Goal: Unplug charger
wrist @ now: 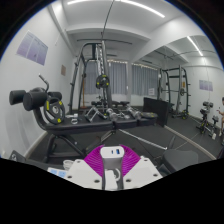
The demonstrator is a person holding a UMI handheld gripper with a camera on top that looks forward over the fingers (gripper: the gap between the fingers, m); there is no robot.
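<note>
Charger (113, 157), a small white block, sits pinched between the magenta pads (97, 160) of the gripper (113, 165), raised in the gym room with no socket visible, so unplugging seems done.

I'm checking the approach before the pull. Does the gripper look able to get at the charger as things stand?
Probably yes: the charger already sits between the fingers of the gripper, flanked by both pads, and nothing blocks it.
</note>
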